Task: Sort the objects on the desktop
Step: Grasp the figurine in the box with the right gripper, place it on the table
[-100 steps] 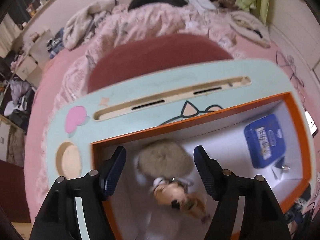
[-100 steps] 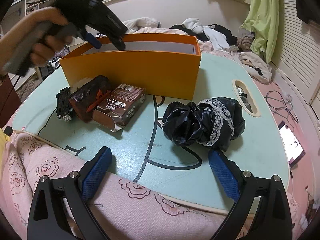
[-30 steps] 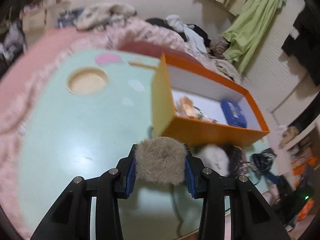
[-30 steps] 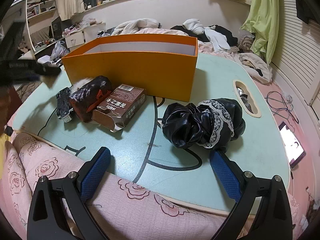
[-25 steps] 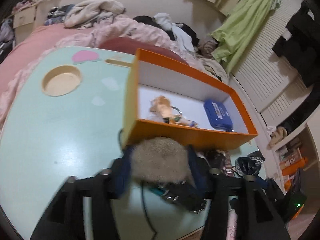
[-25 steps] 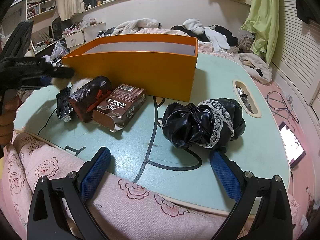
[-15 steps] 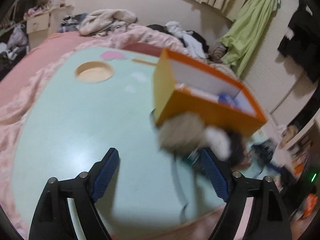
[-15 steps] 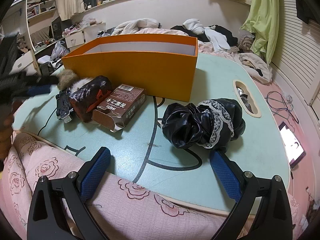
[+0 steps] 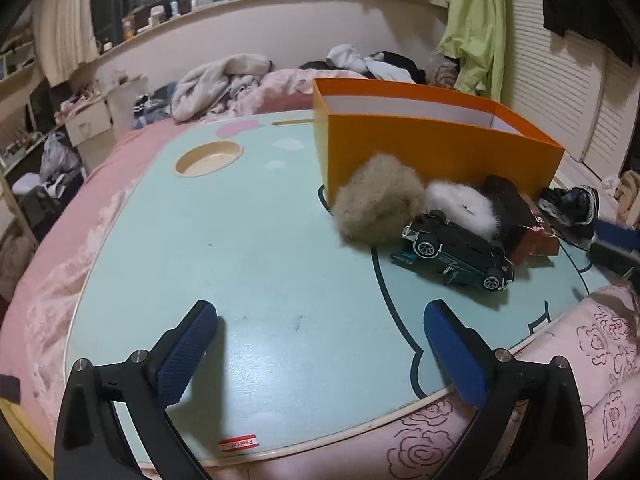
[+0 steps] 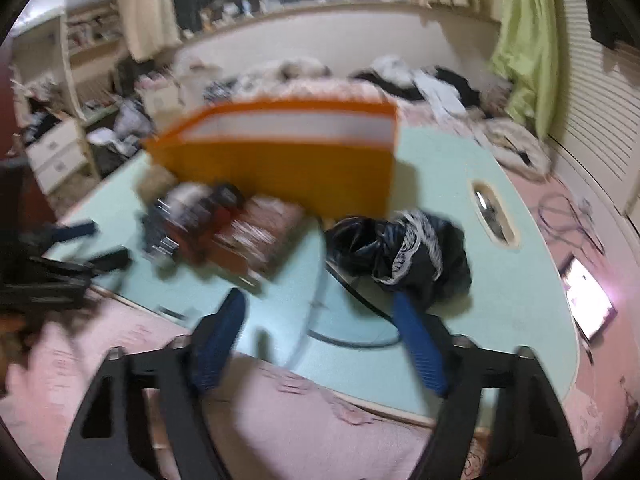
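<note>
Since my left gripper [image 9: 320, 344] is opening with nothing in it, the fluffy ball [image 9: 376, 200] sits by the orange box [image 9: 436, 148], while my empty right gripper [image 10: 320, 344] is closing.

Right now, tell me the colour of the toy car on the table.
The toy car is black and teal, lying on its side; clearest in the left wrist view.

A home bedroom: pink bedding [image 9: 48, 280] heaped with clothes [image 9: 216, 80], curtains [image 10: 148, 8], cluttered shelves [image 10: 88, 28].

On my table [image 9: 248, 264], a pompom [image 9: 376, 204] sits before the box [image 9: 432, 148], toy car [image 9: 456, 252] to its right.
</note>
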A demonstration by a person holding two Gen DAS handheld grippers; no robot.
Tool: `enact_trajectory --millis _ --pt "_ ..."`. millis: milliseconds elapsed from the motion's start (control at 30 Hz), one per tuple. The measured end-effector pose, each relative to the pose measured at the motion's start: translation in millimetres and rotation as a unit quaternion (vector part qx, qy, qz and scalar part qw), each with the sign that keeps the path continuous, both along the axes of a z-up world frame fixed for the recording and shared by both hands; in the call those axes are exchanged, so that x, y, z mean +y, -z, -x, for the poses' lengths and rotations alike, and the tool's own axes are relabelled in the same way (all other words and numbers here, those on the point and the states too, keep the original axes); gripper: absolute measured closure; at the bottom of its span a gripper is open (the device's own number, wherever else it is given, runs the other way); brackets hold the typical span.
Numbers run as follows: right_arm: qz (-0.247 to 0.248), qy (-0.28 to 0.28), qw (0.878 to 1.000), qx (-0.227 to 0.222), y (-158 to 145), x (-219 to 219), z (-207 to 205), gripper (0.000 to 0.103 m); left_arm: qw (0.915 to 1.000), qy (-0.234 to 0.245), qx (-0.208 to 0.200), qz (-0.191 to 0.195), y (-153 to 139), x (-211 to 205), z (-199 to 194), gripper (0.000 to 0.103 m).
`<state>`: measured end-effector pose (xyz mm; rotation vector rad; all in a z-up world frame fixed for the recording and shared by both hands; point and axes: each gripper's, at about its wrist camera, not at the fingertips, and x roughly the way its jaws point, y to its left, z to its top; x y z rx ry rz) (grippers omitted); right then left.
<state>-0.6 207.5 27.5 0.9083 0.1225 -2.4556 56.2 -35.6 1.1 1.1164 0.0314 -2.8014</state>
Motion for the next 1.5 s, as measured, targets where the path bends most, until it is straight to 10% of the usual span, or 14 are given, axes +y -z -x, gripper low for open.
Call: enact_trajectory --millis 267,633,700,1000,1267,1500 --pt "0.152 -0.094 0.975 -0.13 -79 -50 68 0.04 1.0 0.001 0.001 0.001 1 0 1 0.0" --pt "-0.081 -0.108 0.952 -0.274 -19 -180 178 0.048 1.0 0.002 0.001 0.0 2 -1 2 0.0" --pt "-0.129 -0.107 0.952 -0.258 -7 -187 179 0.058 1.0 0.002 0.001 -0.002 2 1 -1 0.0" --pt "-0.008 -0.097 0.957 -0.274 0 -146 184 0.075 1.0 0.001 0.002 -0.001 1 2 -1 0.0" --pt "0.14 -0.103 0.967 -0.186 -78 -80 161 0.075 1.0 0.001 0.002 -0.001 2 2 -1 0.0" --pt "0.151 -0.111 0.972 -0.14 -120 -14 85 0.075 1.0 0.001 0.002 -0.002 2 2 -1 0.0"
